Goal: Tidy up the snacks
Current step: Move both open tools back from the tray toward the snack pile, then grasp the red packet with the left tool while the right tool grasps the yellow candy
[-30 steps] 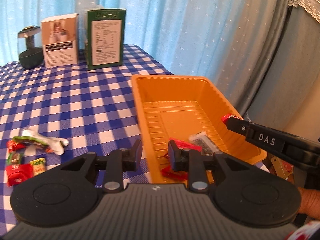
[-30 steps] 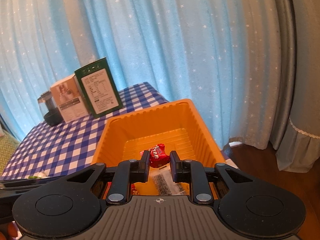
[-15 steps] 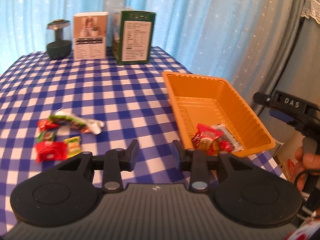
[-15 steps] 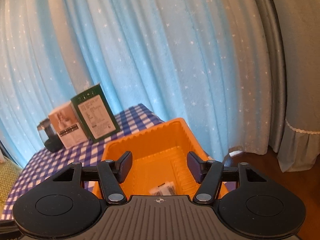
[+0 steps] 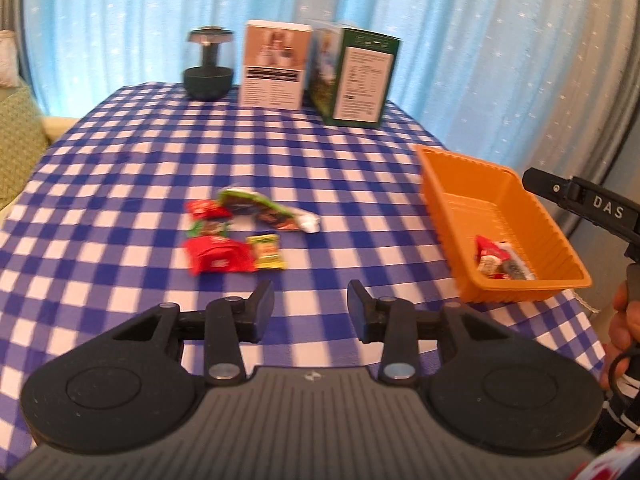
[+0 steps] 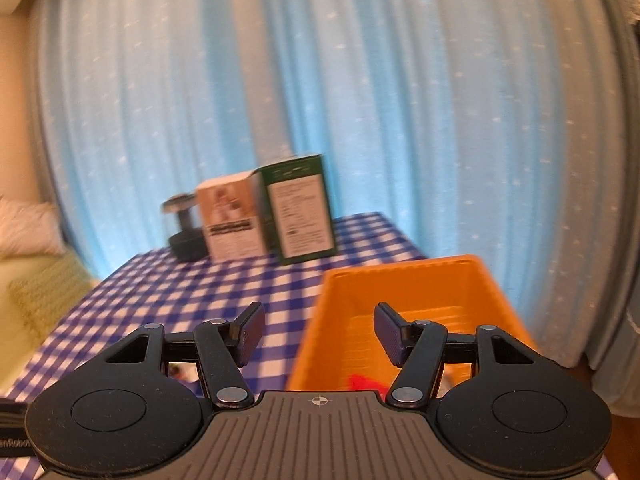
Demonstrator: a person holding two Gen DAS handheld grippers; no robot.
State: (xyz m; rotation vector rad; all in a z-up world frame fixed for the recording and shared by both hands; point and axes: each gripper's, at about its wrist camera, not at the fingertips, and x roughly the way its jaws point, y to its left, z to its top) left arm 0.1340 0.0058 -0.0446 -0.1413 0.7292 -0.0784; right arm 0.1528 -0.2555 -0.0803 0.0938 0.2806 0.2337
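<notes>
While left gripper jaws were opening, empty, we faced snack pile mid-cloth, well apart from orange tray. Right gripper apart, empty. Risk: crowded wrappers, double pickup.

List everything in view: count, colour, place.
snack packets on the cloth: about five, red, green, yellow; mid-table
tray: one, orange; table's right edge
snacks in tray: a few, red and white; near end
boxes: two, white and green; far edge
lamp: one, dark; left of boxes
tablecloth: blue-white check
curtain: light blue, behind
left claw: black, empty, jaws opening
right claw: black, open, empty
hand: right edge
</notes>
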